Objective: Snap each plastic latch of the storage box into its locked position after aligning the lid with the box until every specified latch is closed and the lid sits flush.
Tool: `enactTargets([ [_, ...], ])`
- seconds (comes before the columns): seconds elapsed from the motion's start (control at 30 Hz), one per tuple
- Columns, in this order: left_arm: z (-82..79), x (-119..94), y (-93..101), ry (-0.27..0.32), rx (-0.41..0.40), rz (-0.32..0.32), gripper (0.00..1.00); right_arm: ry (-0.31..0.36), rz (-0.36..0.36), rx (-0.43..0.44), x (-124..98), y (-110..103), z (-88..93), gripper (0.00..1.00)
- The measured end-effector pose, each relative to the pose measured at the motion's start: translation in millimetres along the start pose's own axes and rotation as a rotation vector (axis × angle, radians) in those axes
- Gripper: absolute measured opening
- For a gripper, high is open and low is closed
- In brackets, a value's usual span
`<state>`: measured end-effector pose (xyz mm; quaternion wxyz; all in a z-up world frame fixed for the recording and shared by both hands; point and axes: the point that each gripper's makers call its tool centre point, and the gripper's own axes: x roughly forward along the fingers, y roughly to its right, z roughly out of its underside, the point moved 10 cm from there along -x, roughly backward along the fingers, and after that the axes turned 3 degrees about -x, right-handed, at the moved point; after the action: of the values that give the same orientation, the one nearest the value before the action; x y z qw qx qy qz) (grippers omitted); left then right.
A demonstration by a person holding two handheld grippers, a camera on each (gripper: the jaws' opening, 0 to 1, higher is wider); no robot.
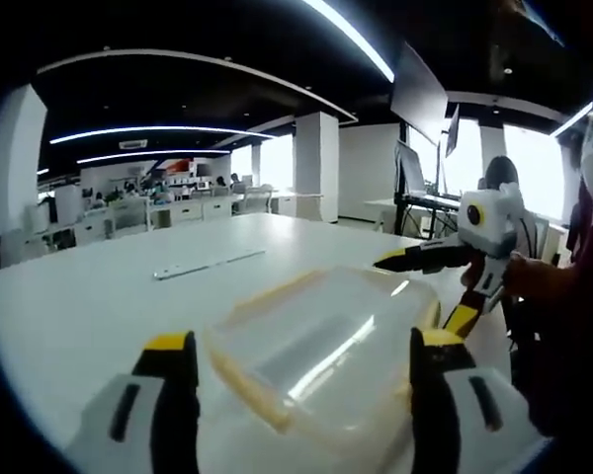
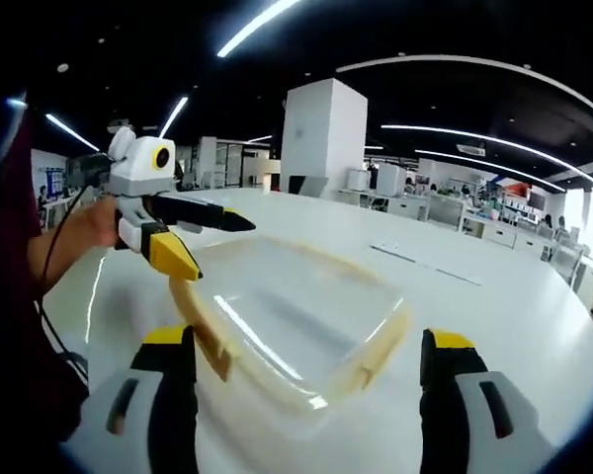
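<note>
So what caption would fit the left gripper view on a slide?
Two open grippers, left and right, hover around a clear storage box with yellow latches on a white table.

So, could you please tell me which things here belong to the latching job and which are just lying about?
For the job:
- storage box
- its lid
- left gripper
- right gripper

Lying about:
- flat strip on the table

On the white table (image 1: 89,306) the clear storage box (image 1: 321,346) with its yellow-edged lid sits between the left gripper (image 1: 301,370) jaws — spread wide — while the right gripper (image 1: 430,281), hand-held, hovers past its far corner.
</note>
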<state>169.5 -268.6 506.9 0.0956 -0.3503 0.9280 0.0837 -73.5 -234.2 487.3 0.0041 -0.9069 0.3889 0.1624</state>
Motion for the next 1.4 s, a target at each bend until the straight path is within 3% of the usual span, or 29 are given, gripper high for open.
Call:
enactTargets([
  [0.1, 1.2, 1, 0.4, -0.01, -0.004, 0.008, 0.85, 0.0, -0.022, 0.009, 1, -2, 0.0, 0.86],
  [0.43, 3.4, 0, -1.1, -0.012, -0.043, 0.024, 0.83, -0.005, -0.051, 0.034, 5, 1, -1.1, 0.88],
  [1.0, 4.0, 0, -2.8, 0.011, -0.049, 0.03, 0.82, -0.009, -0.03, 0.051, 5, 1, -1.2, 0.84],
  [1.23, 5.1, -2, -2.5, 0.023, -0.044, 0.023, 0.81, -0.021, -0.025, 0.048, 8, 0, -0.2, 0.84],
  [1.4, 5.3, -3, -2.4, 0.024, -0.04, 0.021, 0.8, -0.018, -0.05, 0.029, 11, 3, 1.2, 0.89],
])
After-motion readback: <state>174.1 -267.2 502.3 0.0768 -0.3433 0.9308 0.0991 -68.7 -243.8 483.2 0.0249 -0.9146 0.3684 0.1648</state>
